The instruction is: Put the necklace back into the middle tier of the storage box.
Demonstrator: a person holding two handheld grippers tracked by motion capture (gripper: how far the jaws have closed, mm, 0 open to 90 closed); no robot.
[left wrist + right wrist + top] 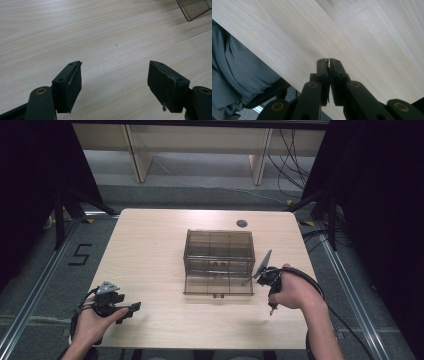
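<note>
Table (150, 245) stretches bare left of the smoked plastic drawer box (218, 261). Left gripper (131, 309), jaws wide, rests near the front edge; right gripper (328, 60), jaws pressed together on a thin metallic sliver, sits just right of the box.

Beyond my table (150, 250), a small dark round disc (242, 223) sits near its far edge. Pale wooden furniture legs (137, 157) stand farther back, black cables (292, 155) trailing at far right.
</note>
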